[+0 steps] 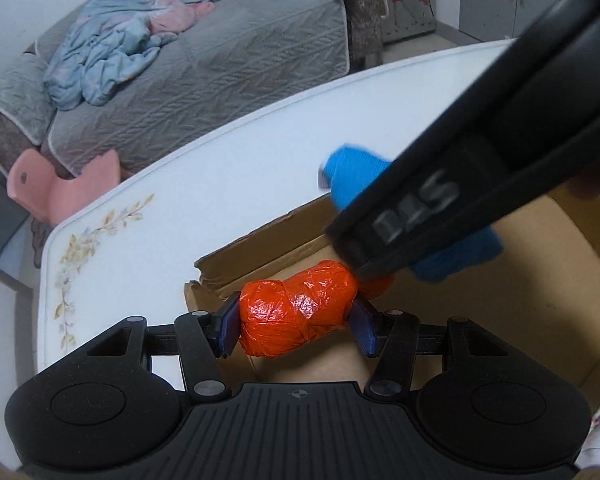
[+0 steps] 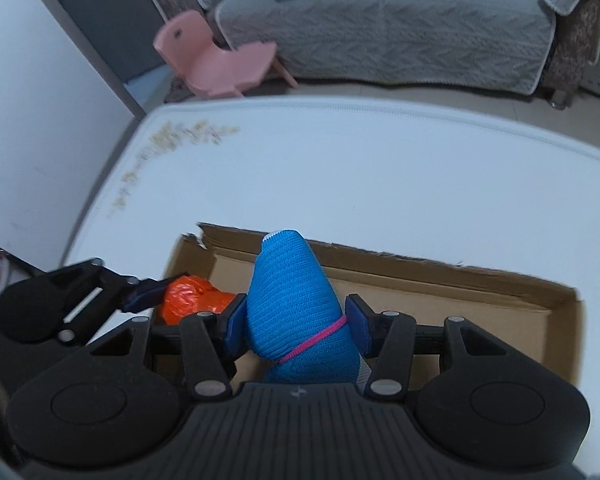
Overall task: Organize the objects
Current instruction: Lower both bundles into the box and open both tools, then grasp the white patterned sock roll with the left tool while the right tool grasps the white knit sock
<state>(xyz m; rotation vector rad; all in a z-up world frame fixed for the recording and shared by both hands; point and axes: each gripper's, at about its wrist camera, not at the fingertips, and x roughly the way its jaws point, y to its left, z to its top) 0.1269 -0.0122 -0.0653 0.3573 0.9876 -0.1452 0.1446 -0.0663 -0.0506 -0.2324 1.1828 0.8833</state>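
On the white table (image 2: pixel 380 184), which is decorated with a pale flower print at one corner, an open cardboard box (image 2: pixel 440 280) is placed, and both grippers are held above it. Behind the table a grey sofa (image 1: pixel 228 60) with crumpled blue cloth on it and a small pink chair (image 2: pixel 216 60) are seen.

The left gripper (image 1: pixel 296 318) is closed partway on an orange plastic-wrapped bundle (image 1: pixel 296 312); the blue pads are pressed on its two ends, so the long axis of the bundle runs across, from one finger to the other. The bundle is held over the left corner of the box, near the torn edge of the wall.

The right gripper (image 2: pixel 296 326) is likewise closed partway on a blue rolled cloth (image 2: pixel 292 304), which is bound by a thin pink elastic band (image 2: pixel 316 340). Its long axis points forward, away from the fingers and slightly upward, not across them. It is held above the middle of the box, just beside the orange bundle, and the right gripper is crossed close over the left one.

The open floor of the box lies directly below both things. It is judged that a lowering and a release are required next, and that the two grippers, being so near, could be knocked together.
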